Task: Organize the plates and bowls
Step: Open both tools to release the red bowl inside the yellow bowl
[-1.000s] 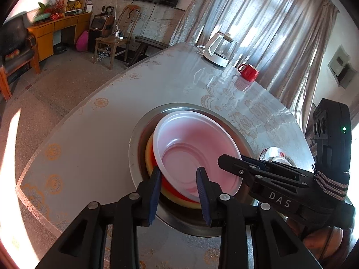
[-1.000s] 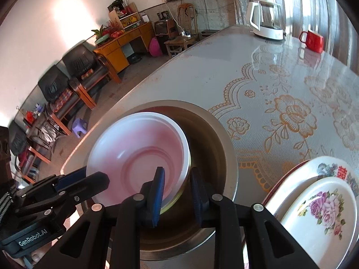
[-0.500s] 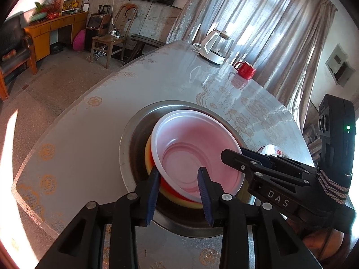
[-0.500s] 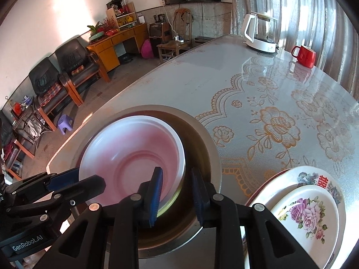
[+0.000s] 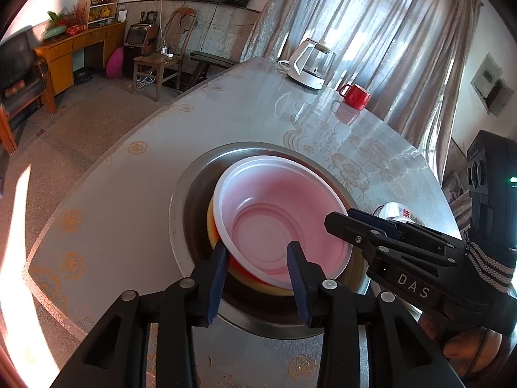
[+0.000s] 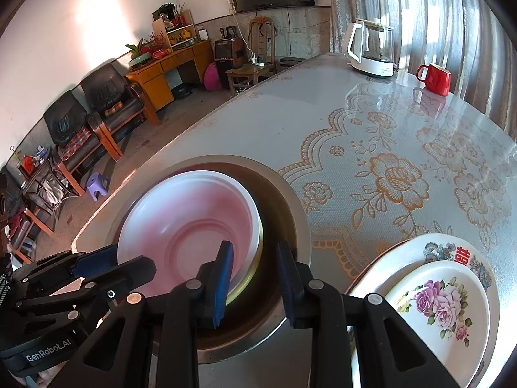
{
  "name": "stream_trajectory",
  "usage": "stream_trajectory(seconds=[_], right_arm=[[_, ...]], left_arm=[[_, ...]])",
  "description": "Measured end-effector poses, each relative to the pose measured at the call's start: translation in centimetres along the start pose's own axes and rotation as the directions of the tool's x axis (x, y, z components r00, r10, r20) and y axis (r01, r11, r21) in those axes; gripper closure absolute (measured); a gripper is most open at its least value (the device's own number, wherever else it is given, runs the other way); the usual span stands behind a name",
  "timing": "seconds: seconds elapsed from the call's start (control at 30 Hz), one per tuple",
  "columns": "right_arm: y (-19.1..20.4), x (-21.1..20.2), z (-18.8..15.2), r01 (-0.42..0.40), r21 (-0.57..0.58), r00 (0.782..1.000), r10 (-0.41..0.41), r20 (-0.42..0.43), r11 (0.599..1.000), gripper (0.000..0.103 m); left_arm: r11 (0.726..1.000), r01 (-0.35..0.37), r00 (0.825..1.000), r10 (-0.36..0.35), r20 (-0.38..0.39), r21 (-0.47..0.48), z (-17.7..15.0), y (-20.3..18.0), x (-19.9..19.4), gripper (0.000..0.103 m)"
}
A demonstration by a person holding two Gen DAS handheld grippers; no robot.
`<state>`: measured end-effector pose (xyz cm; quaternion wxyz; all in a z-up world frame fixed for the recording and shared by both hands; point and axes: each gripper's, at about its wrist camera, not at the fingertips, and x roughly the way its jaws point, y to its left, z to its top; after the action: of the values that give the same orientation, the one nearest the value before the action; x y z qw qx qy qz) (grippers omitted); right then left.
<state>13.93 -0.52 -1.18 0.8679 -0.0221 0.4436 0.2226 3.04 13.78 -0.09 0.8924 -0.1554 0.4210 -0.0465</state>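
Left wrist view: left tool (image 5: 257,270), jaws opening, straddles the white bowl's (image 5: 278,216) near rim, releasing it onto stacked bowls; right tool (image 6: 255,274) straddles the opposite rim, pads apart.

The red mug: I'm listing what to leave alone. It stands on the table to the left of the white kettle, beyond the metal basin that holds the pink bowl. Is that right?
Not quite. The red mug stands to the right of the white kettle, not the left, as the right wrist view shows. The rest holds: both are on the table, beyond the metal basin that holds the pink bowl.
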Motion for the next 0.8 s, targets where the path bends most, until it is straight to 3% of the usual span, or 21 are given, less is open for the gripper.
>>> stream_trajectory(seconds=[0.8], right_arm=[[-1.6,-2.1,-1.2,-0.032,0.064,0.998,0.029,0.056,0.997,0.076]], left_arm=[[1.000,-0.016,1.000,0.016,-0.003,0.018,-0.6,-0.8,-0.6,0.060]])
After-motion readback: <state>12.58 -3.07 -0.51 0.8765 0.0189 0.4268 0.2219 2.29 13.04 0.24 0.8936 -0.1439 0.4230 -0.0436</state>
